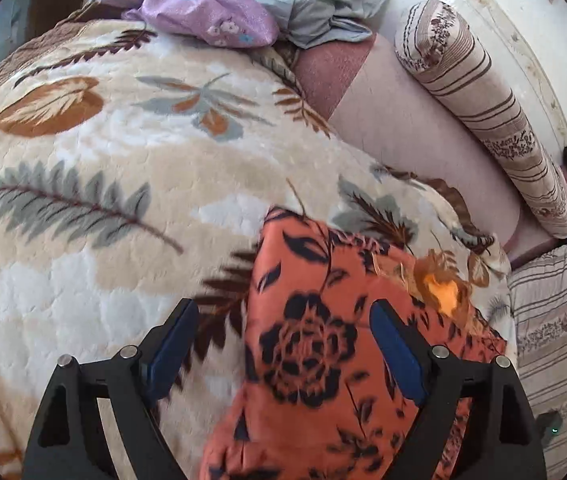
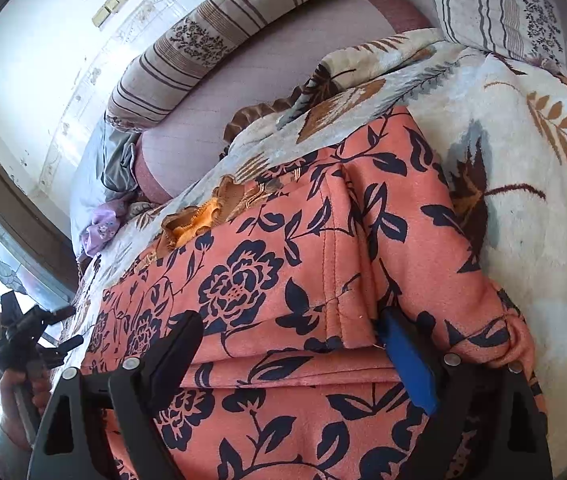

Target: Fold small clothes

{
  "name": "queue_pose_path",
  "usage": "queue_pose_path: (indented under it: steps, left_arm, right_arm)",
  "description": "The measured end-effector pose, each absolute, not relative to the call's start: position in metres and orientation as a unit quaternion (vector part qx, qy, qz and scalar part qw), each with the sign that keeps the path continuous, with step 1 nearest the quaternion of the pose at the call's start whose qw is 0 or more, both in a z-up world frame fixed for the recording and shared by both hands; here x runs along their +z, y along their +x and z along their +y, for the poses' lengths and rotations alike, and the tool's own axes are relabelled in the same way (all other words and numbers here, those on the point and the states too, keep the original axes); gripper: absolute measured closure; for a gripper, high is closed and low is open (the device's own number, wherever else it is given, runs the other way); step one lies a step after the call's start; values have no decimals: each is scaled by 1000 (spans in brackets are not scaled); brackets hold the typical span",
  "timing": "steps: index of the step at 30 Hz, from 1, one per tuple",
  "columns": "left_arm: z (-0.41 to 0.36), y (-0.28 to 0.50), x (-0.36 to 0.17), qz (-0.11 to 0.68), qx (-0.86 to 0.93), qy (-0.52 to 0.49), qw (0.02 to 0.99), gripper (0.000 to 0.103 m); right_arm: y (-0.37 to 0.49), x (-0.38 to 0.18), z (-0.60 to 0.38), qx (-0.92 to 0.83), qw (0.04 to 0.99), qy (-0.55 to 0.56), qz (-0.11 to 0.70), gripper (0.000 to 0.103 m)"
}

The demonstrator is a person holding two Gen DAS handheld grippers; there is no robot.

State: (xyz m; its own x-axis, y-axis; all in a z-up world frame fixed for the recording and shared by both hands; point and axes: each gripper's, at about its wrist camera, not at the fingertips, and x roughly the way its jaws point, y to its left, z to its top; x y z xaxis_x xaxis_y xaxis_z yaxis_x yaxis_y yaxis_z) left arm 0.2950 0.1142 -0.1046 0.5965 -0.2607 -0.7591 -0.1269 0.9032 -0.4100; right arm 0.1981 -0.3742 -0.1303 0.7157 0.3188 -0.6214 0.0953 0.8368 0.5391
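Between both spread tools (image 2: 287,336) lies the orange floral garment (image 2: 283,264).

No readable text, label, brand, number or sign anywhere in either view.

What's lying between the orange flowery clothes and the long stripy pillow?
In the left wrist view, the leafy blanket's edge and a bare strip of pink sheet lie between the orange garment and the striped bolster.

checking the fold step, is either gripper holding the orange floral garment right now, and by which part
Nothing is held. The left gripper and right gripper both stand open over the orange floral garment, pads not pressing on it.
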Motion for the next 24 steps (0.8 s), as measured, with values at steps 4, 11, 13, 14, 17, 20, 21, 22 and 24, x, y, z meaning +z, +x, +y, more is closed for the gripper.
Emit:
queue_pose_path:
  steps: [4, 11, 13, 14, 17, 20, 21, 22, 24]
  left_arm:
    - [109, 311, -135, 467, -26, -152, 871, 70]
    - [102, 319, -146, 449, -30, -136, 883, 69]
    - [100, 322, -146, 445, -28, -128, 886, 69]
    - [98, 325, -147, 445, -28, -127, 886, 69]
    - [103, 310, -141, 438, -29, -127, 889, 69]
    - [102, 303, -139, 435, -25, -122, 892, 69]
    - [100, 302, -137, 435, -24, -116, 893, 69]
    - [98, 299, -134, 437, -19, -108, 893, 65]
    - [94, 291, -126, 444, -10, -86, 892, 51]
  right_arm:
    - [200, -125, -375, 61, 871, 273, 404, 12]
    - [223, -58, -430, 10, 888, 274, 369, 14]
    - [259, -82, -453, -41, 867, 266, 418, 14]
    - [274, -96, -459, -43, 853, 272, 443, 20]
    - [304, -121, -457, -36, 841, 238, 484, 76]
    - [305, -122, -468, -65, 825, 302, 473, 76]
    - [302, -118, -467, -73, 823, 305, 474, 72]
    - [299, -113, -465, -76, 821, 307, 476, 71]
    - [284, -101, -457, -56, 826, 309, 468, 36]
